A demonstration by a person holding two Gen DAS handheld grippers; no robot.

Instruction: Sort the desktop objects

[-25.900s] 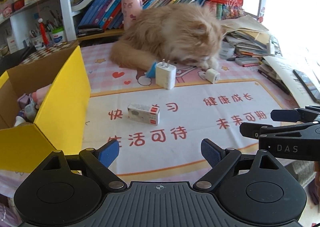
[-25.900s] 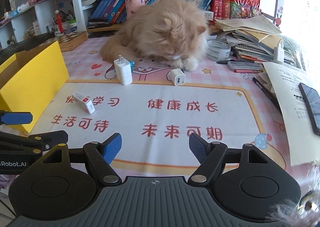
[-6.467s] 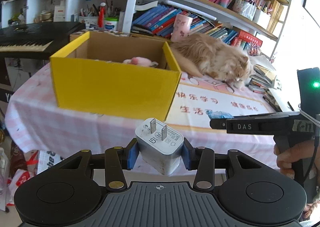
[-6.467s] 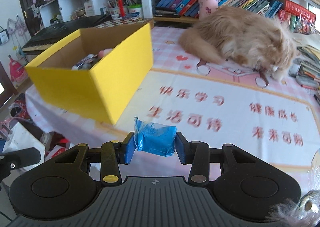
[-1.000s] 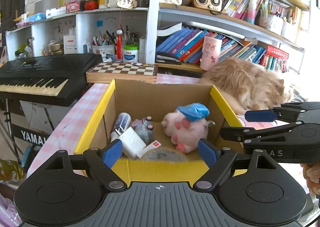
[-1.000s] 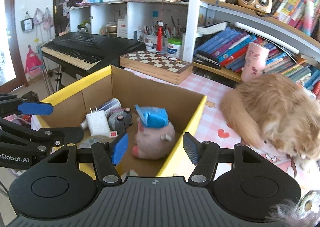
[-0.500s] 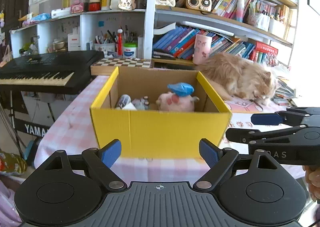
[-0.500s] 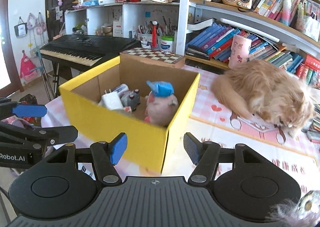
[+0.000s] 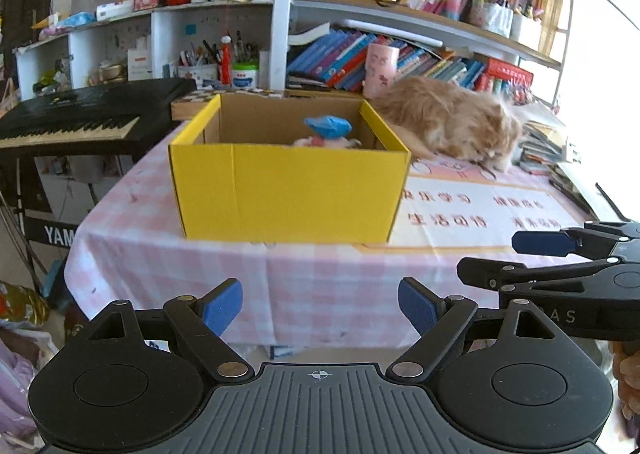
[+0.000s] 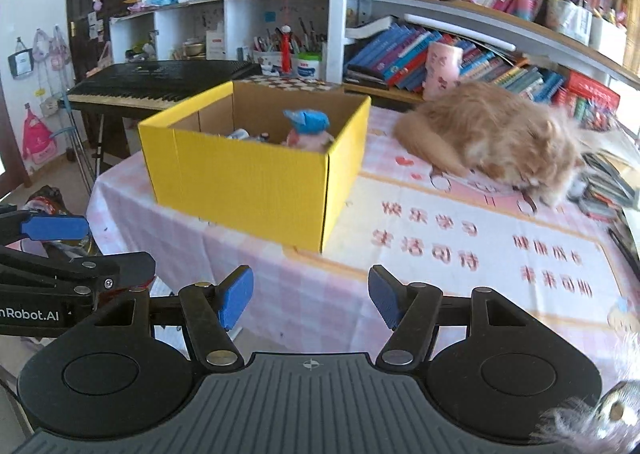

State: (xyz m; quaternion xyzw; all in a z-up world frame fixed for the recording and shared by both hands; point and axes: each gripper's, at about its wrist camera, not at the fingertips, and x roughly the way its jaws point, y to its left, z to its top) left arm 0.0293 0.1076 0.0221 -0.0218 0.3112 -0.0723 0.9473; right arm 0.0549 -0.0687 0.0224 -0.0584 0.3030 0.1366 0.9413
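Cluttered study: white bookshelves packed with books, black electronic keyboard at left. Round table with pink checked cloth and a white mat with red characters on top. Open yellow cardboard box sits on the table near its edge. Inside it: pink plush toy with a crumpled blue wrapper on top, plus some small items at the box's left side, too blurred to identify. Fluffy orange cat lies on the mat, right of the box, not touching it as far as visible. Left gripper: blue pads wide apart, nothing between. Right gripper: jaws moderately apart, also empty. Both hang off the table edge, well short of the box.
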